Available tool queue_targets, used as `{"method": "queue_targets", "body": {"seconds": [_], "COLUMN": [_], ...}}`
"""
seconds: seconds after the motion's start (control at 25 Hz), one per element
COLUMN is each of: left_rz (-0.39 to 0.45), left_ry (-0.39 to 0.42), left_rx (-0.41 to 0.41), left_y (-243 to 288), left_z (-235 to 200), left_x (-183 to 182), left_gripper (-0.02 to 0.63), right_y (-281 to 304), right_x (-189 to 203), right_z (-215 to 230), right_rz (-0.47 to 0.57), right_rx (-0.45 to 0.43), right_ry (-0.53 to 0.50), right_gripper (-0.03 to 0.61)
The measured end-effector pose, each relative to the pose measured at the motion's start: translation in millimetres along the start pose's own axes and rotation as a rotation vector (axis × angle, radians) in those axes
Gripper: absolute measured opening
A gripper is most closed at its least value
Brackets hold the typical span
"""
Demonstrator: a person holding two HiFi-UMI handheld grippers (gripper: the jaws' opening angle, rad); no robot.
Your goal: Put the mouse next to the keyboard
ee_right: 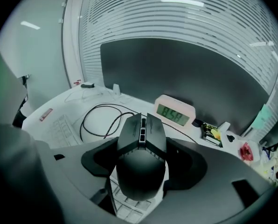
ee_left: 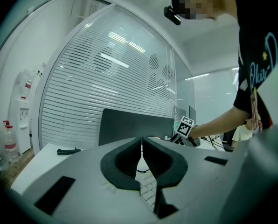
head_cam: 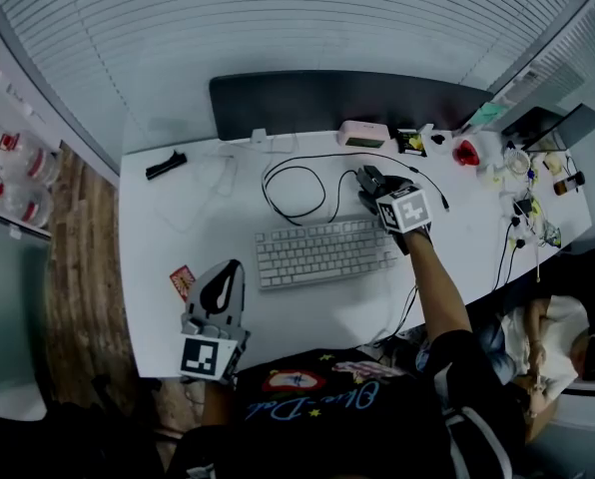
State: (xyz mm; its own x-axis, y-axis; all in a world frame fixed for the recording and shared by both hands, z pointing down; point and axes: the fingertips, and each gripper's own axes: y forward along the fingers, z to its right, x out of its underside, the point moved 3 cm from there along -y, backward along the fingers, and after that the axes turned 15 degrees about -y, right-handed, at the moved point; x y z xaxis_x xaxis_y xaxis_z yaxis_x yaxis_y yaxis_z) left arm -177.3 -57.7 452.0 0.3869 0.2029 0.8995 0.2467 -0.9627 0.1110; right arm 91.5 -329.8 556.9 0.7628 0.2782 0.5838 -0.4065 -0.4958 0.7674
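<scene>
A black wired mouse (ee_right: 141,164) sits between the jaws of my right gripper (ee_right: 142,146), which is shut on it and holds it above the right end of the keyboard (ee_right: 59,125). In the head view this gripper (head_cam: 379,192) hovers just past the white keyboard's (head_cam: 322,251) far right corner, and the mouse (head_cam: 368,177) is mostly hidden by it. The mouse cable (head_cam: 296,182) loops behind the keyboard. My left gripper (head_cam: 216,295) rests at the desk's front left, shut with nothing in it (ee_left: 141,148).
A dark monitor (head_cam: 347,103) stands at the back with a pink clock (head_cam: 363,134) in front. A black object (head_cam: 166,165) lies at the far left and a red card (head_cam: 182,280) near the left gripper. Small clutter (head_cam: 522,183) fills the desk's right end. A person (head_cam: 547,337) sits at the lower right.
</scene>
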Motion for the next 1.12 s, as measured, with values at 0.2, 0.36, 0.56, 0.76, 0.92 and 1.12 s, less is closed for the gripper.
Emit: {"method": "queue_targets", "body": {"seconds": [0.2, 0.36, 0.56, 0.76, 0.92, 1.12], "left_rz": [-0.023, -0.041, -0.048, -0.065, -0.063, -0.066], "left_ry": [0.01, 0.017, 0.031, 0.035, 0.039, 0.045], "left_rx": [0.014, 0.03, 0.05, 0.055, 0.059, 0.059], "left_y": [0, 2, 6, 8, 10, 9], "left_z": [4, 9, 13, 14, 15, 18], "left_x": [4, 4, 3, 5, 6, 7], "left_gripper": [0.003, 0.003, 0.003, 0.003, 0.003, 0.004], "right_y": [-12, -23, -32, -40, -45, -52], "right_x": [25, 47, 75, 105, 127, 146], "right_z": [25, 41, 54, 62, 65, 63], "right_rz": [-0.032, -0.059, -0.089, -0.13, -0.16, -0.171], "right_rx": [0.064, 0.094, 0.125, 0.15, 0.165, 0.181], "right_ry": [0.062, 0.113, 0.176, 0.234, 0.261, 0.297], "right_gripper": [0.293, 0.293, 0.293, 0.293, 0.293, 0.293]}}
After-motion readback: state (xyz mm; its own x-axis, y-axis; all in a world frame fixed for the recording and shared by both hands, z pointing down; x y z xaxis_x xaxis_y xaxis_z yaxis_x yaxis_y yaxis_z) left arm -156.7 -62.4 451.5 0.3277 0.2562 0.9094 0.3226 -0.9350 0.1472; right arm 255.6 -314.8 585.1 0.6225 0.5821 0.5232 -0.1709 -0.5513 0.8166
